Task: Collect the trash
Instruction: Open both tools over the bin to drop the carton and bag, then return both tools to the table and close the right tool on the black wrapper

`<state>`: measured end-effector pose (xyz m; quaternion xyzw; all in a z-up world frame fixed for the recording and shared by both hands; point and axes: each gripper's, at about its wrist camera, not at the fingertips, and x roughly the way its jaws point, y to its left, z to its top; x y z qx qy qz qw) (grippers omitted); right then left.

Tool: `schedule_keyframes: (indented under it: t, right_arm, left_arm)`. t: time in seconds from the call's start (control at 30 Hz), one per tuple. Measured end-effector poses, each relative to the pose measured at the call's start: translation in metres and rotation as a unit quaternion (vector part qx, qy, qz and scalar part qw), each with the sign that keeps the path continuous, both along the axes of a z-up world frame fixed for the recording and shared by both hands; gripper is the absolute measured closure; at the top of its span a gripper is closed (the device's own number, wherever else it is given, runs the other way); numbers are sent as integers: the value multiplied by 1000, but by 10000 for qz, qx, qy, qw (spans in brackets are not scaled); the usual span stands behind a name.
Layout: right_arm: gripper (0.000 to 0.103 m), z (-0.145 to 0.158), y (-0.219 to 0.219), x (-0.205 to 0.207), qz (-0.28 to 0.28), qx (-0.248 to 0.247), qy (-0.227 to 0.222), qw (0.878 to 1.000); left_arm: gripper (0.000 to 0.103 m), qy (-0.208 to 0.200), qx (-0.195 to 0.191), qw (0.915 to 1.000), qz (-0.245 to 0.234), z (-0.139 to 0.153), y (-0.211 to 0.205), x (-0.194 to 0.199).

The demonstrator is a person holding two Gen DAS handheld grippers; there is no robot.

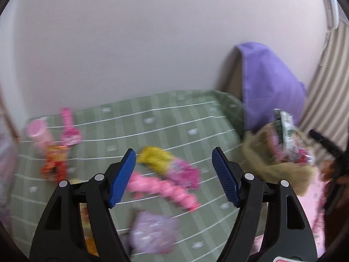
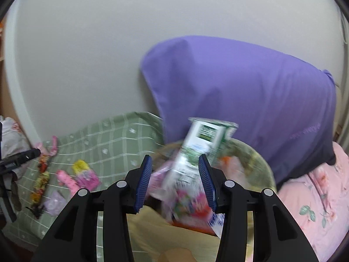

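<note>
Both sets of jaws gape wide! The right gripper (image 2: 175, 182) hangs over the yellow basket (image 2: 259, 159) at the bed's right edge, a green-and-white carton (image 2: 202, 139) between them, touch unclear. Left gripper (image 1: 173, 178) hovers above pink wrappers (image 1: 165, 188) mid-bed (image 1: 174, 118).

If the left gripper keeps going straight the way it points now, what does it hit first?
Most likely the pink wrapper strip lying on the green checked bedsheet, directly between the open jaws of the left gripper. The picture is blurred, so depth is uncertain; the yellow wrapper sits just beyond.
</note>
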<state>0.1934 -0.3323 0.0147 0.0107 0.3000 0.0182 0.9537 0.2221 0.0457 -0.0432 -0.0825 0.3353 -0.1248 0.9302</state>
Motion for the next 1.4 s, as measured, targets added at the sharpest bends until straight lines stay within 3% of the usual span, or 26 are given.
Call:
schedule_keyframes:
  t: [0.13,0.27,0.4,0.73,0.97,1.27,1.4]
  right_arm:
    - [54,-1,40,8,683,216,-100,9974]
    - [52,-15,78,21,1290,406,97,9908]
    - [52,-34,117,30,1873,487,408,9802]
    - [52,-69,155,20,2286,132,701,9709]
    - [52,-90,157,13,2593,470,917,9603]
    - [52,-139,220,3,3387,114,1401,9303]
    - [52,-148,258,-11,3992,106,1578,9031]
  left_arm:
    - [34,91,63,9970,770,-8,56,-25]
    - [34,179,-6,9894,1441,-14,105,-44]
    - [34,303,-73,9851,1690,-22,131,-53]
    - [34,801,-227,9872,1357,-53,127,-45]
    - [34,1018,-154,9902,944,-68,110,-47]
    - [34,1368,-19,9887,604,-85,103,-83]
    - [34,1443,-37,9865,776,-88,111,-97]
